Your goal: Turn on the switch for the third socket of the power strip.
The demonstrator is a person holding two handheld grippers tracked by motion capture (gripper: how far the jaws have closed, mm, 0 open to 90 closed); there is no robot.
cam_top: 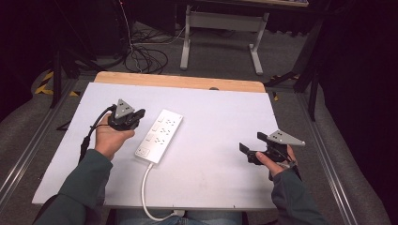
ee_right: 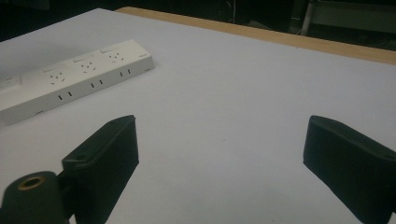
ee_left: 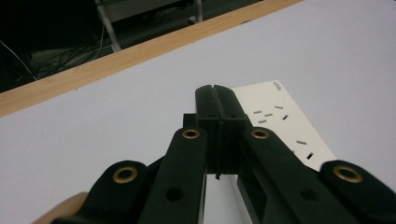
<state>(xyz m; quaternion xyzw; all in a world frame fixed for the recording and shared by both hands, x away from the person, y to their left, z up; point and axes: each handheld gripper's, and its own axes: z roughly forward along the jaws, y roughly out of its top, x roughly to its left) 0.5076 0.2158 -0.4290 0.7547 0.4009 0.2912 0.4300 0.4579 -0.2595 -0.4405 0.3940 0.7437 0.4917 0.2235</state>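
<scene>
At the near edge of the table [cam_top: 225,192], two forearms in green sleeves [cam_top: 80,187] come in, and a white cable [cam_top: 146,187] runs off the edge between them. The table is covered by a white sheet, matte and bare apart from what lies on it.

The right gripper [cam_top: 251,149] is held over the right side of the sheet, its jaws spread wide apart with nothing between them; the right gripper view shows both black jaws parted over plain white surface. The left gripper [cam_top: 136,115] is held over the left side, its jaws pressed together on nothing, as the left gripper view shows.

Just beside the left gripper lies a white power strip [cam_top: 159,136], flat on the sheet and set at an angle, its cable end toward the person and its far end pointing up and right. It is well apart from the right gripper.

Beyond the sheet a strip of bare wood [cam_top: 178,82] marks the far edge of the table. Past that, grey carpet, a tangle of cables [cam_top: 145,58] on the floor, and the white legs of another table [cam_top: 220,35] against a dark room.
</scene>
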